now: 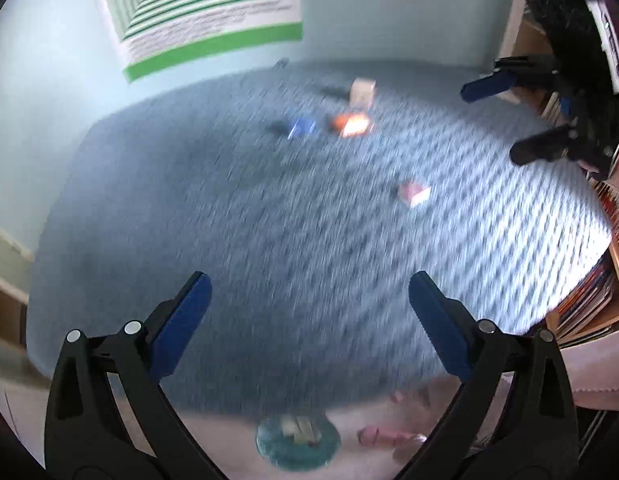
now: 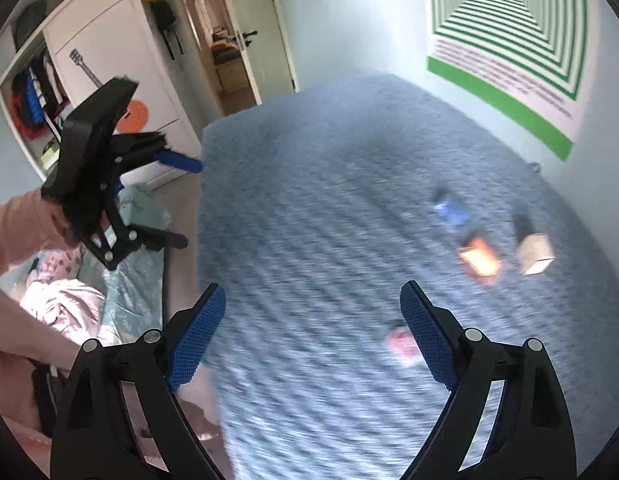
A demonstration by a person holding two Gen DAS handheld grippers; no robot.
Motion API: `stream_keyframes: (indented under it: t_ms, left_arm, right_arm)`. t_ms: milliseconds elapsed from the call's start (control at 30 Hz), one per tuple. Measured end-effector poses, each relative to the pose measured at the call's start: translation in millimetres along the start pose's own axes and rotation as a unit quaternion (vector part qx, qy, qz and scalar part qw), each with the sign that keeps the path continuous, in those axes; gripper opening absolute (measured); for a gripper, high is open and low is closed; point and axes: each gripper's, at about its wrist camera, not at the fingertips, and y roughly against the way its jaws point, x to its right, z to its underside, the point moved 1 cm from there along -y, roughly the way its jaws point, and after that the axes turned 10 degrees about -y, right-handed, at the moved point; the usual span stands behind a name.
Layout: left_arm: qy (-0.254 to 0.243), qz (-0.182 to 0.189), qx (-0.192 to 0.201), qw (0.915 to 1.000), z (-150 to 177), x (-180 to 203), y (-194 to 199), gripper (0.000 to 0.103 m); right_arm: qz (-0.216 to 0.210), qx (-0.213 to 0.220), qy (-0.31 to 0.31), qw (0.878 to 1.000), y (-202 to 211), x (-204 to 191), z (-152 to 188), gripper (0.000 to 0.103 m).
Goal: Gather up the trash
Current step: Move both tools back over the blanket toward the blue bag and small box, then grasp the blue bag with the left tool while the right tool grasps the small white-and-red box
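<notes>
Left gripper (image 1: 309,300) jaws wide apart and empty, right gripper (image 2: 313,312) jaws likewise, both above blue bedcover (image 1: 269,220), four small boxes lying ahead on it: red (image 1: 415,193), orange (image 1: 351,124), blue (image 1: 303,126), tan (image 1: 362,91), all blurred

carpet (image 1: 269,240): smeared by motion in both views, pile only streaks
orange piece (image 1: 351,124): a glowing blur; what it is cannot be told
blue piece (image 1: 302,126): blurred, shape unclear
pale box (image 1: 362,92): edges soft, no print readable
pink piece (image 2: 403,346): partly behind the right gripper's finger (image 2: 429,344)
poster (image 2: 509,40): cut off by the frame; its text too small to read
bookshelf (image 1: 589,300): cropped at the edge; spines illegible
</notes>
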Motion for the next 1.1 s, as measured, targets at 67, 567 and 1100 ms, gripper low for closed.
stream_keyframes:
  t_ms: [67, 567, 1100]
  left_arm:
    - [-0.006, -0.005, 0.005, 1.0000, -25.3, -4.9, -11.6, 0.097]
    - [-0.082, -0.006, -0.042, 0.9957, -132.7, -45.6, -143.1, 0.097]
    - [-0.165, 0.057, -0.092, 0.9803, -163.2, -67.7, -288.4, 0.096]
  right_arm:
    - [0.009, 0.004, -0.006, 1.000, 7.8, 26.2, -5.0, 0.088]
    - [0.062, 0.000, -0.079, 0.995, -24.9, 181.6, -25.0, 0.088]
    - [0.082, -0.064, -0.115, 0.988, -138.9, 259.0, -40.0, 0.086]
